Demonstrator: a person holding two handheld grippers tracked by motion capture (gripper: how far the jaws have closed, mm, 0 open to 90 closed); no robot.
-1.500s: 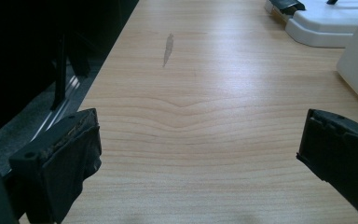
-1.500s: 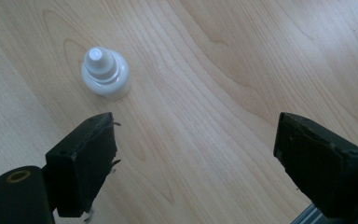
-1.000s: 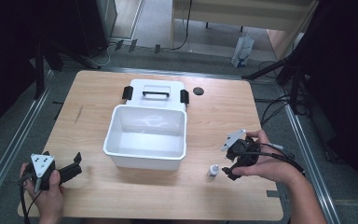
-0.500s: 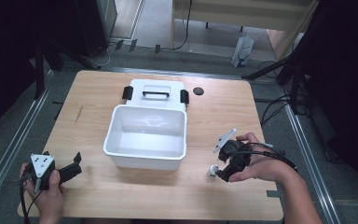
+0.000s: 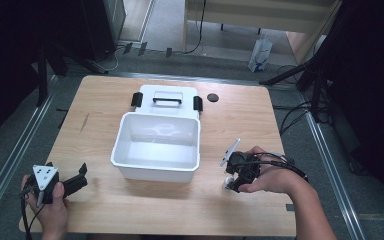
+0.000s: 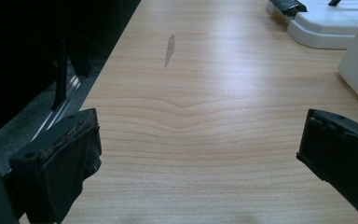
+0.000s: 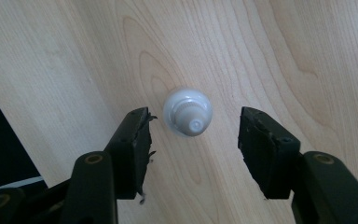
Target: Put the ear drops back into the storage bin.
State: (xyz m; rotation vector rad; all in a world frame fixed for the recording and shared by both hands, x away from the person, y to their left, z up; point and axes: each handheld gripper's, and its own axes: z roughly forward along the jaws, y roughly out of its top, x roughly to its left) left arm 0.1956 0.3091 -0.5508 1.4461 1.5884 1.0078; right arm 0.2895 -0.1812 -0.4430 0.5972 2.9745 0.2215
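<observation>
Standing between spread right gripper (image 7: pixel 194 135) jaws, untouched: white bottle (image 7: pixel 188 112).

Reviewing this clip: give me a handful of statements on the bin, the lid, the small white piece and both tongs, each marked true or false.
1. The white bin stands open on the table. True.
2. The lid sits closed on top of the bin. False: it lies flat on the table beyond the bin, handle up.
3. The right tongs are open with the small white knob-like piece standing between the jaws, untouched. True.
4. The left tongs are shut on a tool. False: they are open over bare wood, holding nothing.
5. A small black disc lies on the table right of the lid. True.
</observation>
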